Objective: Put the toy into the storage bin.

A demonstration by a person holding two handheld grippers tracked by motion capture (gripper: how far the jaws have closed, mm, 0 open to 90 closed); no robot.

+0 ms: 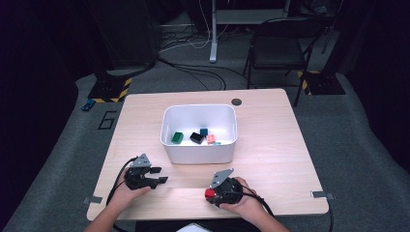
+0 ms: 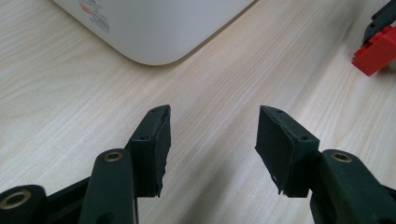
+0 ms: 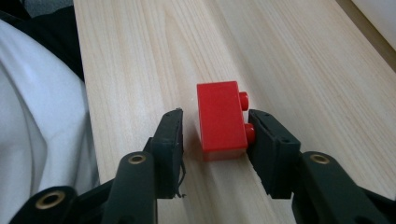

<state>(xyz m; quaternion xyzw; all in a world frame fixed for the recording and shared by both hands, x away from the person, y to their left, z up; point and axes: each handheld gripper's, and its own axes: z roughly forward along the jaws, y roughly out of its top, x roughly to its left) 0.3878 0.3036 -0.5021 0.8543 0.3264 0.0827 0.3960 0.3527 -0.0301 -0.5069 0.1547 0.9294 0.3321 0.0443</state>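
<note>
Pale wooden table [image 1: 270,145] near the white bin [image 1: 199,152]: right gripper [image 3: 215,133] straddles the red brick [image 3: 222,120], jaws spread, likely to grasp it, while left gripper [image 2: 212,135] idles, jaws spread.

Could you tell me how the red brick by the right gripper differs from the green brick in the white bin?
The red brick lies on the bare table, while the green brick sits inside the white bin. The red brick sits between the right gripper's open jaws, touching one pad; the green brick has no gripper near it. They differ in colour. Both are small studded toy bricks.
</note>
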